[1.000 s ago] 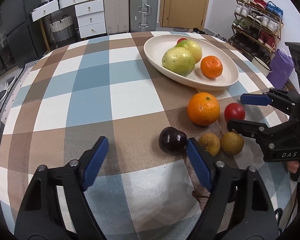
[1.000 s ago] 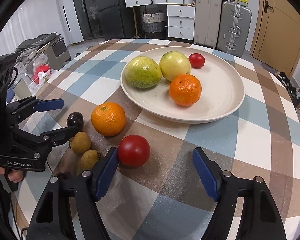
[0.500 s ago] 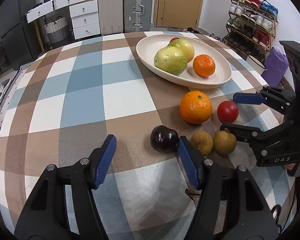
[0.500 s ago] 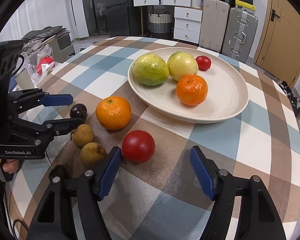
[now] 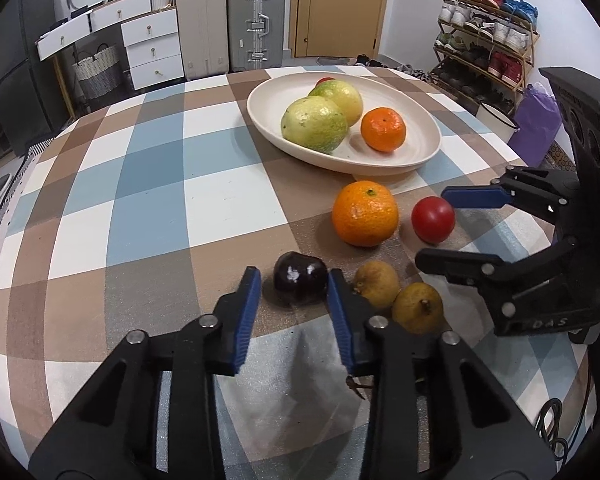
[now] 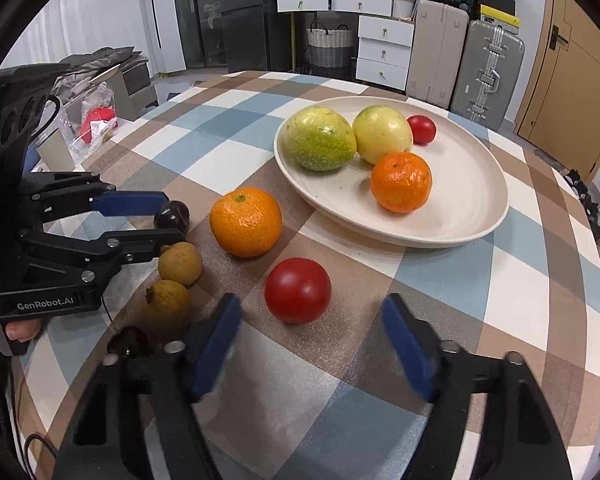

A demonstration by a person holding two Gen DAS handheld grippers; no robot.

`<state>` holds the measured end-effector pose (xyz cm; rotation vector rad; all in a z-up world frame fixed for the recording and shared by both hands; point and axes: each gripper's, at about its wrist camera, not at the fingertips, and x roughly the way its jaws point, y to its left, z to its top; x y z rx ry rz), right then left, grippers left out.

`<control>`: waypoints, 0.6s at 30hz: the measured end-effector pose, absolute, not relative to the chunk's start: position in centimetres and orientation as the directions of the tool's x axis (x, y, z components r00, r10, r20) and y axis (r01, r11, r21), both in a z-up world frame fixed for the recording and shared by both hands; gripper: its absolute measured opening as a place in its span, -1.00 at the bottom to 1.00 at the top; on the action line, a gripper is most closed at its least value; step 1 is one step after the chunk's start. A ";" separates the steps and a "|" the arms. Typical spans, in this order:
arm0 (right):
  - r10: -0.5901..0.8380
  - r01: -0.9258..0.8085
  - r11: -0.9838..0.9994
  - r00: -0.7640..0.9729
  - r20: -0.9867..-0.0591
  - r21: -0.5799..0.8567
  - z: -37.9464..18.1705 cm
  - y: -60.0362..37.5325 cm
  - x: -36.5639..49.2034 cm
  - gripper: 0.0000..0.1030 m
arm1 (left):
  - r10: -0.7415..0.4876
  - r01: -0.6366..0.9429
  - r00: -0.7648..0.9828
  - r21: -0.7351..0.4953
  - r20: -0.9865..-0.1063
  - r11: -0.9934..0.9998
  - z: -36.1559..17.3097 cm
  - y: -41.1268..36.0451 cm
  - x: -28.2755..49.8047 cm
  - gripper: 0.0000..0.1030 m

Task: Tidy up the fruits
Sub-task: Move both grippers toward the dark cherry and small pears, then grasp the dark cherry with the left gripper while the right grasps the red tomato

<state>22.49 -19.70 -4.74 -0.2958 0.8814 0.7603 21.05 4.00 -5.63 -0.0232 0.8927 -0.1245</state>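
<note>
Left gripper (image 5: 294,288) low over the checked tablecloth (image 5: 148,200), jaws narrowed to just wider than the dark plum (image 5: 300,283), which sits between the blue pads at their tips; the right pad looks to be touching or nearly touching its skin, the left pad shows a thin gap, so not yet clamped as far as I can tell. Plum is roundish, no long axis to align with; it lies straight ahead along the fingers, so the closing squeeze needs no turn of the wrist. Right gripper (image 6: 312,332) jaws spread wide, holding nothing, with the red tomato (image 6: 298,290) just ahead of the tips and slightly left of centre, resting on the cloth. Two small brown fruits (image 5: 396,298) lie just right of the left gripper's right finger, close enough to be nudged. Beyond them, a loose orange (image 5: 365,213) on the cloth, near the plate's edge. Farthest, the cream plate (image 5: 428,148) already holds two green-yellow fruits, an orange and a small red one. Judgement: the left gripper is nearer the plum, the right nearer the tomato; the plate lies ahead for both.
</note>
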 end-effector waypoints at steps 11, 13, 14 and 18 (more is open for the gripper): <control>0.497 -0.699 0.709 0.406 -0.767 0.090 -4.3 -19.7 22.5 -0.39 | -0.121 0.086 0.631 -0.086 -0.767 0.993 -5.4 4.3 20.8 -0.52; 0.504 -0.702 0.706 0.408 -0.761 0.091 -4.2 -19.8 22.4 -0.39 | -0.120 0.077 0.634 -0.092 -0.764 0.993 -5.4 4.6 20.8 -0.52; 0.510 -0.704 0.704 0.409 -0.757 0.095 -4.1 -19.9 22.3 -0.39 | -0.117 0.070 0.637 -0.094 -0.762 0.993 -5.4 4.7 20.8 -0.52; 0.551 -0.710 0.695 0.422 -0.720 0.116 -3.3 -20.4 22.0 -0.39 | -0.114 0.041 0.677 -0.118 -0.727 0.992 -4.7 5.4 20.4 -0.52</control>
